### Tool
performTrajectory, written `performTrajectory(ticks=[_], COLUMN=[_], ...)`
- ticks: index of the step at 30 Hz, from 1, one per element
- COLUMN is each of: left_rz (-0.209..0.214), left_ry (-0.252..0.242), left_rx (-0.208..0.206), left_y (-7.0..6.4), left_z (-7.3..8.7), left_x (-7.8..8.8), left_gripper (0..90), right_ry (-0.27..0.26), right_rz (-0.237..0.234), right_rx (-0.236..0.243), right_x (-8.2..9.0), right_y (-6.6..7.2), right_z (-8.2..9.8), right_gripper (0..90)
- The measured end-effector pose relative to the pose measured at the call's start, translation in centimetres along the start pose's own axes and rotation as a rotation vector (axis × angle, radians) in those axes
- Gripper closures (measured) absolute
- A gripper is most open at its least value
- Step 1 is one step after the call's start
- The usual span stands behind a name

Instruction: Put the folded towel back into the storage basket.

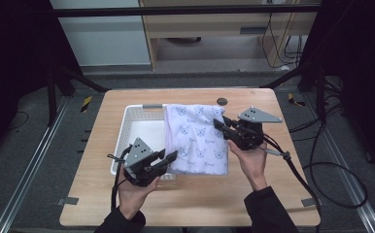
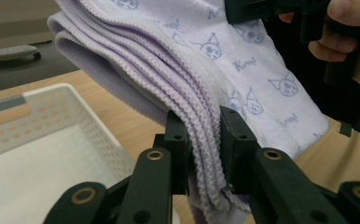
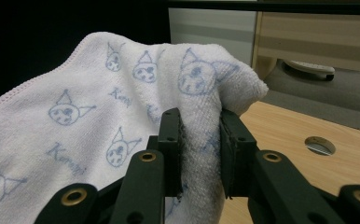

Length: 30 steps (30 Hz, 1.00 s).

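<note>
While both claws grip the folded towel (image 1: 197, 138), it hangs just above the tabletop (image 1: 253, 194), right beside the white basket (image 1: 127, 127) and overlapping the basket's right rim in the high view. The left claw (image 1: 171, 156) is clenched on the near left corner, and the left gripper view shows the stacked, stitched edges of several layers pinched between its jaws (image 2: 201, 140). The right claw (image 1: 220, 123) is clenched on the far right corner, where a thick fold of cloth bunches up between its jaws in the right gripper view (image 3: 200, 140).

Judging by the neat layers, the folding looks finished, and the towel seems to be on its way into the basket. What appears left is to carry it leftward over the opening, lower it flat onto the bare bottom, and let go with both claws. The basket holds nothing yet. A small round hole (image 1: 221, 101) in the tabletop lies beyond the towel's far edge, out of the way.
</note>
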<state>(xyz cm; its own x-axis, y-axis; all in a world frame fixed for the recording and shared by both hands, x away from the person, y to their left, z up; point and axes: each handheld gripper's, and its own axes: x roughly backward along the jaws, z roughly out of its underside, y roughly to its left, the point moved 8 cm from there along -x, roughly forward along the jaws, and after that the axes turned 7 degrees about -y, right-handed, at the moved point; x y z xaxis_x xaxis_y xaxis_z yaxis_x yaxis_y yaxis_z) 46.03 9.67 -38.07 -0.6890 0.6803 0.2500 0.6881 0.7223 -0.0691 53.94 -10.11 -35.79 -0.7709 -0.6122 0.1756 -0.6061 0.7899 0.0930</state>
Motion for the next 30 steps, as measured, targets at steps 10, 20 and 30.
performTrajectory(ticks=[10,20,30], left_rz=[-0.046,-0.097,-0.155], left_ry=[-0.025,-0.031,-0.023], left_rx=[0.03,0.05,0.091], left_y=[2.5,4.7,8.0], left_z=[0.1,0.4,1.5], left_x=[2.0,3.3,4.8], left_gripper=[74.2,74.1,74.1], right_ry=[-0.005,-0.007,0.012], right_rz=[-0.031,-0.053,-0.084], right_rx=[0.014,0.033,0.038], right_x=[-2.6,-5.0,-8.9], right_y=[2.1,3.8,5.8], right_z=[-0.6,-1.3,-0.9], right_gripper=[73.0,73.0,73.0])
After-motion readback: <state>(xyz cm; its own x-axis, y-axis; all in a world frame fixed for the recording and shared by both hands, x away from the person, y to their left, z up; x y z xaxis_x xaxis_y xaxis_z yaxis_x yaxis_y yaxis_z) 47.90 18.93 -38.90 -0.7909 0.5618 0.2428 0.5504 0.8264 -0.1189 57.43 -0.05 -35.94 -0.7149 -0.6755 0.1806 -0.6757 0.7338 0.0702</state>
